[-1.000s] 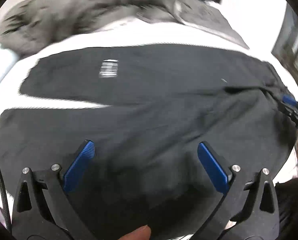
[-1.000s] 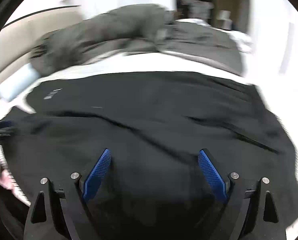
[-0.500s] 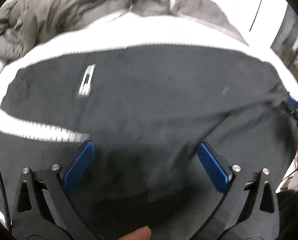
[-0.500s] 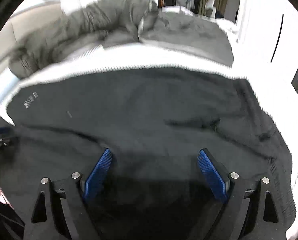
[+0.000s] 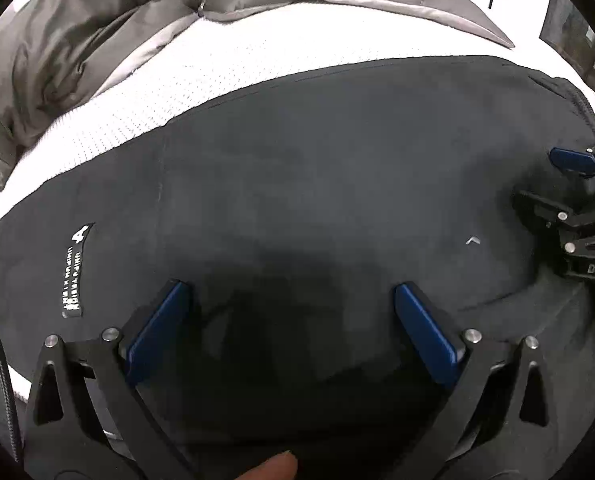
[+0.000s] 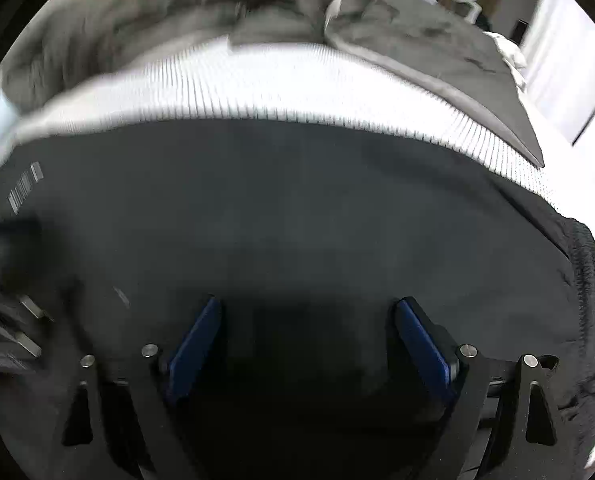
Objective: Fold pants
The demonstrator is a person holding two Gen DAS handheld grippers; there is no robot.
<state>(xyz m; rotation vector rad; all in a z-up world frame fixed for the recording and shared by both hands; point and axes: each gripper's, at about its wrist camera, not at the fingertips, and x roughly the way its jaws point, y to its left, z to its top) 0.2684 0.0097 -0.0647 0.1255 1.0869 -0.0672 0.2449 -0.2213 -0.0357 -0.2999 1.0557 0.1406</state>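
**Both grippers spread wide above the black pants**

The white printed label (image 5: 74, 270) sits at the far left of the black pants (image 5: 337, 184), which lie spread flat across the white textured bed cover (image 5: 225, 76). A rumpled grey duvet (image 5: 77, 28) is heaped along the cover's far edge.

The left gripper (image 5: 289, 292) hangs over the near middle of the pants with its 2 blue fingers (image 5: 157, 328) set far apart; nothing is between them, and whether their tips touch the cloth cannot be told. A fingertip shows at the bottom edge of that view.

Further right, the right gripper (image 6: 303, 306) is likewise opened wide over the dark fabric, holding nothing. Its view is blurred. From the left wrist camera it appears at the right border, close to the cloth beside the ribbed waistband (image 6: 585, 264), which lies at the pants' right end against the white cover.
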